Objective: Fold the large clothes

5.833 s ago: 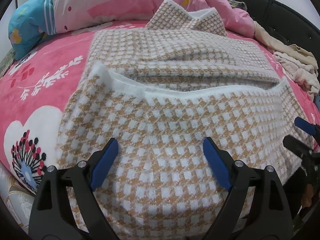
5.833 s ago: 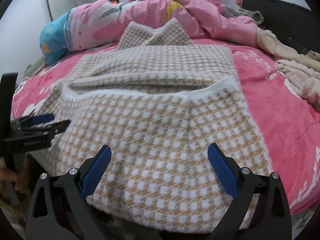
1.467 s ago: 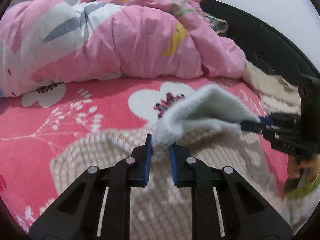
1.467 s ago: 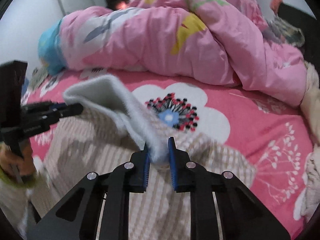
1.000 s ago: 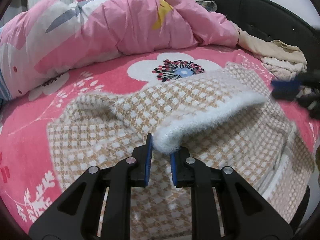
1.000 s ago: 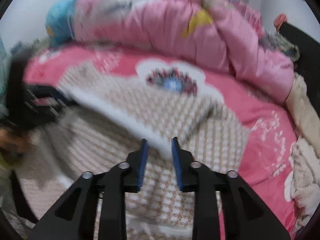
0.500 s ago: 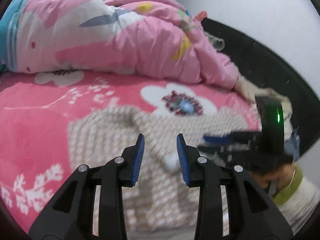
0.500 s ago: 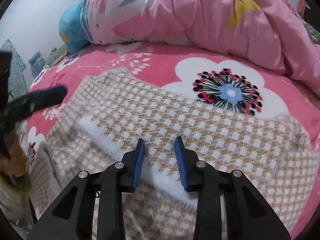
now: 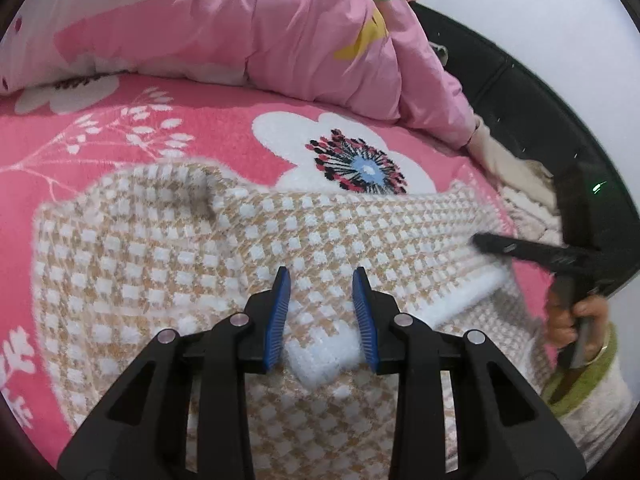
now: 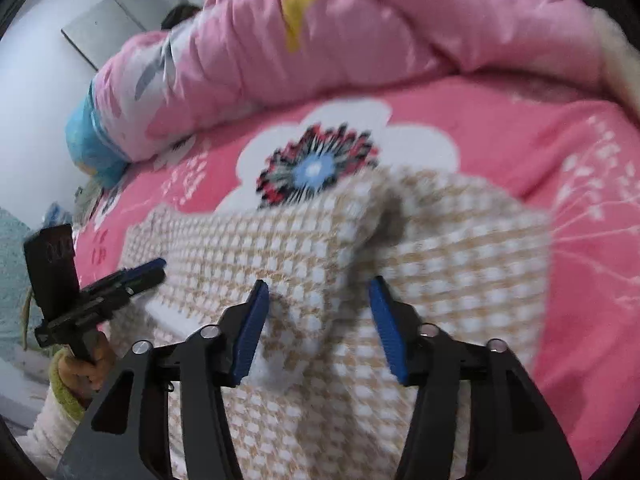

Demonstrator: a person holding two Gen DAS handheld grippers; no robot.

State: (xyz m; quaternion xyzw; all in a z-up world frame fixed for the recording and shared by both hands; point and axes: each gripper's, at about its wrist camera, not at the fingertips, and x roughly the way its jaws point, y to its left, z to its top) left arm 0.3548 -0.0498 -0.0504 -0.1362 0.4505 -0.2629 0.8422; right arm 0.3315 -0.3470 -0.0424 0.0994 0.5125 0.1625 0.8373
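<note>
Both the left gripper (image 9: 320,312) and right gripper (image 10: 320,320) hover parted, holding nothing, above the folded tan-and-white checked knit garment (image 9: 168,264) on the pink floral blanket (image 9: 160,136).

Ahead: bunched pink duvet (image 9: 248,28) walls off the far side.
Between: bare pink floral blanket (image 9: 132,136) lies open.
Right edge: black headboard (image 9: 532,108), heaped beige clothes (image 9: 516,168).

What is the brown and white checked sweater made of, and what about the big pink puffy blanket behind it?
The brown and white checked sweater looks like soft knitted yarn, maybe wool or acrylic: its edges are fuzzy and the folded white hem looks fluffy. The big pink puffy blanket looks like smooth woven cloth over padding: it has a slight sheen and plump creases.
</note>
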